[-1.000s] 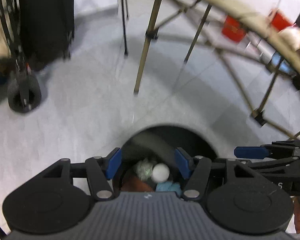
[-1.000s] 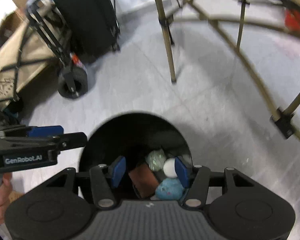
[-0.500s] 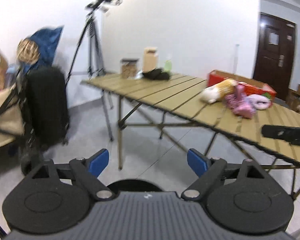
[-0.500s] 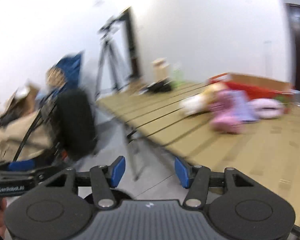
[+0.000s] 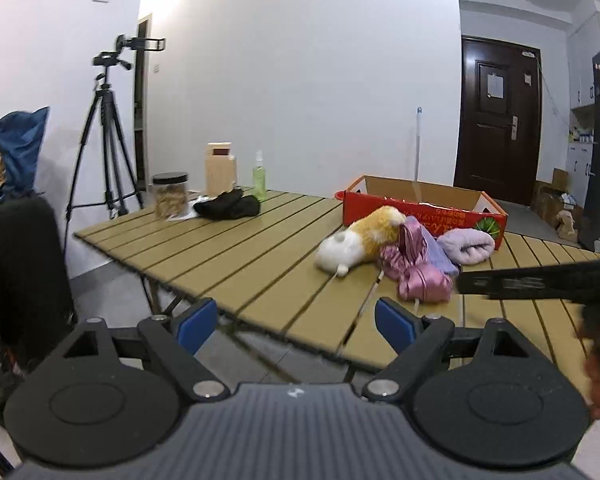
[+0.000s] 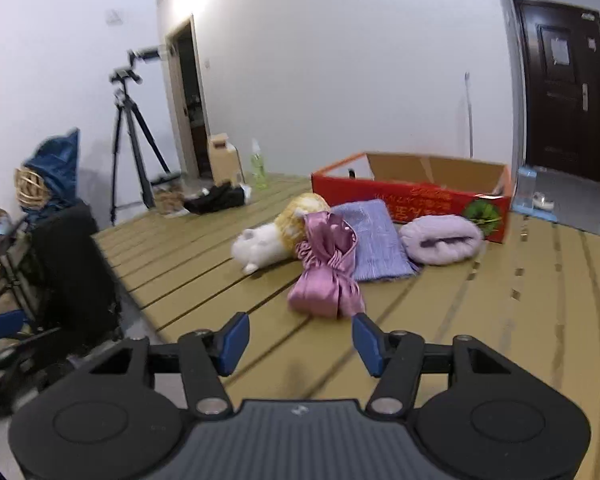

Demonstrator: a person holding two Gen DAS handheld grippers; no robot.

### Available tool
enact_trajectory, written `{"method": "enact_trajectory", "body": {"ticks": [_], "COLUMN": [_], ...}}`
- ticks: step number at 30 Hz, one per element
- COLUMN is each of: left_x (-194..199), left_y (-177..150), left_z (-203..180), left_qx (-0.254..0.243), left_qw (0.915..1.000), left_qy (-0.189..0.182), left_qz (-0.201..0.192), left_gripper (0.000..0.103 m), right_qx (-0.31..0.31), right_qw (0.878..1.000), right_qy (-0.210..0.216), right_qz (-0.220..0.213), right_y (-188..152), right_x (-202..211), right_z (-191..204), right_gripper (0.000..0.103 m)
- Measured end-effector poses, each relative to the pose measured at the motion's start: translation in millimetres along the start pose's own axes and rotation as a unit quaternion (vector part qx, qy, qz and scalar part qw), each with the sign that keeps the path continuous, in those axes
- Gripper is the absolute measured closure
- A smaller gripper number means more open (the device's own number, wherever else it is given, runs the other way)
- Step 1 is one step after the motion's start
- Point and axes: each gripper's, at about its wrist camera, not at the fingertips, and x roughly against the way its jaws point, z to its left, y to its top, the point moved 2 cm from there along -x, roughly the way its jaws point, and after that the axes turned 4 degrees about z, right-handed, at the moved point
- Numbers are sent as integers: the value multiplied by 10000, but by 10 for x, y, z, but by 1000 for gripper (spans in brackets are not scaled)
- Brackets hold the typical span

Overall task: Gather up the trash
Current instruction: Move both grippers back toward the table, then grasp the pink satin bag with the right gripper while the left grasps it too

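With both the left gripper (image 5: 295,325) and right gripper (image 6: 299,339) spread and empty, the pink satin bundle (image 6: 327,276), lying just before the red box (image 6: 412,196), is being approached, probably for pinching next.

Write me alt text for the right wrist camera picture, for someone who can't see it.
An open, empty right gripper hovers over a slatted wooden table, pointing at a pink satin cloth. Behind it lie a plush toy, a purple towel, a rolled lilac cloth and a red cardboard box.
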Motion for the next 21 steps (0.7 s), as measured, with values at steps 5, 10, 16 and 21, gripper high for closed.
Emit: {"method": "enact_trajectory", "body": {"ticks": [5,10,16,21], "left_x": [-464,-743,-1074,-1303], "left_y": [184,207,129,75], "left_z": [-125,-220,-720,-1149], "left_qx": [-211,-169,-466,-517], "left_qw": [9995,9979,9805,9609], "left_qy": [-209,-591,-1806,-2578], "left_qz": [42,212,621,872], "left_gripper": [16,16,22,32], "right_qx": [221,160,536,90], "right_qw": [9983,9962,9882,9961], "right_qy": [-334,469,740,272], "right_qz": [425,713,1233,836], "right_y": [318,295,209,169], "right_x": [-916,-766,-284,-68], "right_z": [-35,-321,-1077,-1460], "right_gripper": [64,85,75,70]}}
